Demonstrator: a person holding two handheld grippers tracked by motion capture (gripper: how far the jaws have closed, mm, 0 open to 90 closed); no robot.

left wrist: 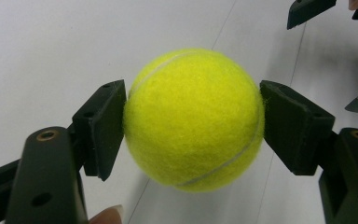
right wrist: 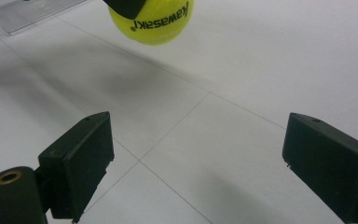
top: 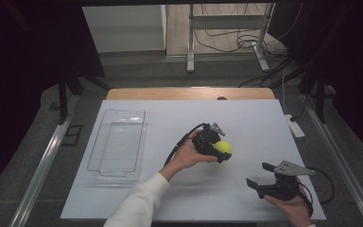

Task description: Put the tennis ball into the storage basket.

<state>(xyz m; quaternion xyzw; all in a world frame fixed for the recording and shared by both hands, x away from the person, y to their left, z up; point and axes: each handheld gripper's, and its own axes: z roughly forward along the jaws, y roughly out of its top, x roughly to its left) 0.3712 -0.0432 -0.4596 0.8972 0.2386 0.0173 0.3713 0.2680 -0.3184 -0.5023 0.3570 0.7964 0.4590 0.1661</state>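
Dim room, dark at the high view's left and right edges; the white rectangular table (top: 137, 198) is evenly lit. Soft shadows lie under the sharply focused fuzzy yellow tennis ball (left wrist: 193, 119).

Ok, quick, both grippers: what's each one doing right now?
Left gripper: closed on the tennis ball, held above the table.
Right gripper: open, nothing between its jaws.
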